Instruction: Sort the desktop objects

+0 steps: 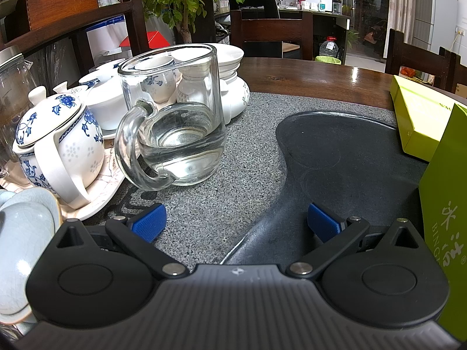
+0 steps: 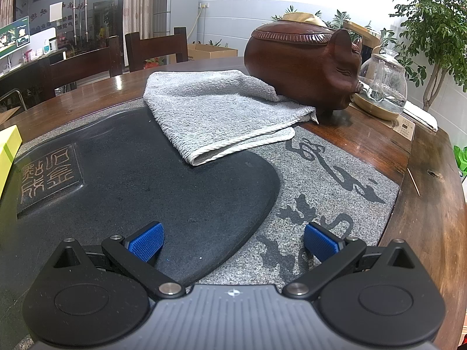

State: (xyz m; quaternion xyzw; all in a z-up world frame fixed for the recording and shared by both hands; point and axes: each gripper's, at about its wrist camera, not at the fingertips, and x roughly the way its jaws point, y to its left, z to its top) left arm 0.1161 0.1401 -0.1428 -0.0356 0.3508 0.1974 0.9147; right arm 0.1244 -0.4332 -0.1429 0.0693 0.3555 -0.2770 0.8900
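Note:
A clear glass pitcher with a little water stands upright on the grey stone tea tray, its handle turned toward me. My left gripper is open a short way in front of it, nothing between its blue pads. A blue-and-white teapot sits just left of the pitcher. In the right wrist view a folded grey towel lies across the dark basin and the stone. My right gripper hangs open and empty, well short of the towel.
White cups and bowls crowd behind the pitcher, and pale celadon cups sit at the near left. Yellow-green boxes stand on the right. A carved wooden pig and a glass kettle stand beyond the towel. Chairs ring the wooden table.

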